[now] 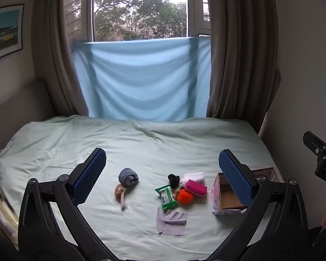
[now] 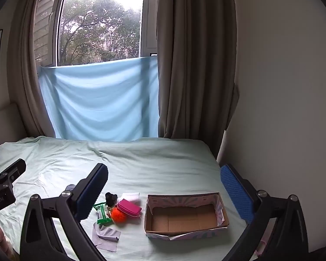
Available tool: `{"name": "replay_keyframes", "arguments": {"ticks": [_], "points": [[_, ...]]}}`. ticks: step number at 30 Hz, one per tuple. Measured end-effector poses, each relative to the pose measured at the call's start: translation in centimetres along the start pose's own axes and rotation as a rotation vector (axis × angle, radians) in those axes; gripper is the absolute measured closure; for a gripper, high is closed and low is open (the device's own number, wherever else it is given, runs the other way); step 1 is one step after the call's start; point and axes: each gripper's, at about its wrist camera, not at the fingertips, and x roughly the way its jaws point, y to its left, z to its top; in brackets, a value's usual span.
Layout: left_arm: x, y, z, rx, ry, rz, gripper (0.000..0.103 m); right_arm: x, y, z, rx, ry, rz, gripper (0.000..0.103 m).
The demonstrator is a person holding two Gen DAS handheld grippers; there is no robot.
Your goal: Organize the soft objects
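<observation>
Soft items lie on the pale green bed (image 1: 141, 143): a rolled blue-grey sock (image 1: 128, 176), a tan toy with a cord (image 1: 120, 190), a black item (image 1: 173, 179), a white cloth (image 1: 194, 176), a pink pouch (image 1: 195, 187), an orange fuzzy ball (image 1: 184, 197), a green wipes pack (image 1: 167, 198) and a grey cloth (image 1: 171, 219). An empty cardboard box (image 2: 184, 215) stands to their right. My left gripper (image 1: 162, 171) is open and empty above the pile. My right gripper (image 2: 164, 184) is open and empty, above and near the box.
A light blue sheet (image 1: 141, 78) hangs under the window between brown curtains (image 1: 239, 54). A wall (image 2: 282, 87) runs close along the bed's right edge. Folded bedding (image 1: 2, 215) sits at the bed's left side.
</observation>
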Motion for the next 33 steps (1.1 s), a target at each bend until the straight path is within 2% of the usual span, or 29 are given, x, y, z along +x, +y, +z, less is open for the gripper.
{"name": "replay_keyframes", "arguments": {"ticks": [33], "points": [[-0.2,0.0,-0.5,-0.010,-0.005,-0.006,0.000,-0.2,0.9,-0.4,-0.023,0.002,0.026,0.000]]}}
